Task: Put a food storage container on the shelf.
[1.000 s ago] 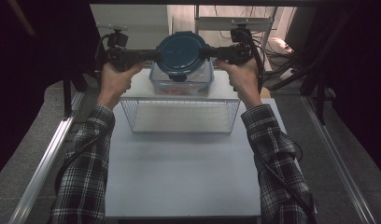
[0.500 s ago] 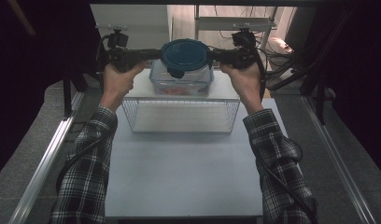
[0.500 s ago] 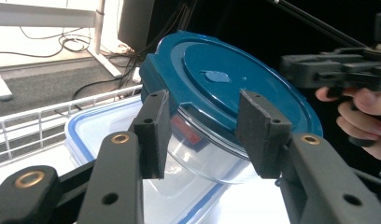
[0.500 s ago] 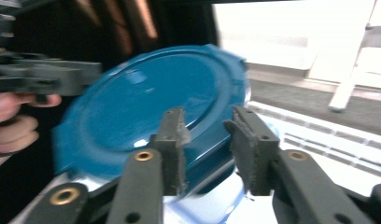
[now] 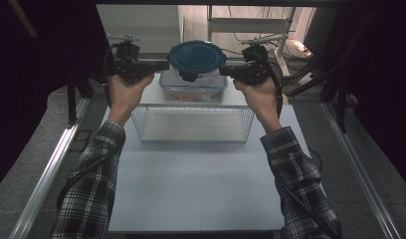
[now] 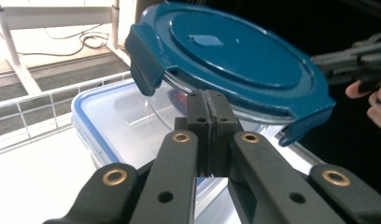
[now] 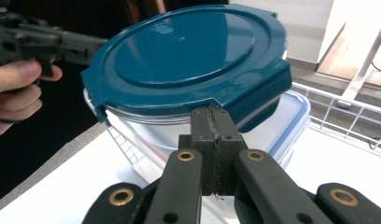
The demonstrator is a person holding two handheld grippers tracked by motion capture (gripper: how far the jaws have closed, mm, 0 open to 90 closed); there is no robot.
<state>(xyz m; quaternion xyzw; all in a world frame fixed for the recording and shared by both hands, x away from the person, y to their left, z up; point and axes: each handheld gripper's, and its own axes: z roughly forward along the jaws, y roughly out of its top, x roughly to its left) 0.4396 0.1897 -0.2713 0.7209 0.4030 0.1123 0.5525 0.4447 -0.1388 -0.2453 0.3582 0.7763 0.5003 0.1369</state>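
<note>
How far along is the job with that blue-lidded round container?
Looks done: the round container is over the clear box, behind the wire basket. In hand: the left gripper and right gripper flank it. Their jaws have just been closing, and the pads meet under the lid's rim with nothing between. Left: probably moving it on, perhaps into the basket.

The round lid [image 5: 197, 59] is smooth, glossy blue plastic; the container [image 7: 146, 140] below it looks clear and glassy; the basket [image 5: 191, 124] at 6 o'clock is thin wire.
</note>
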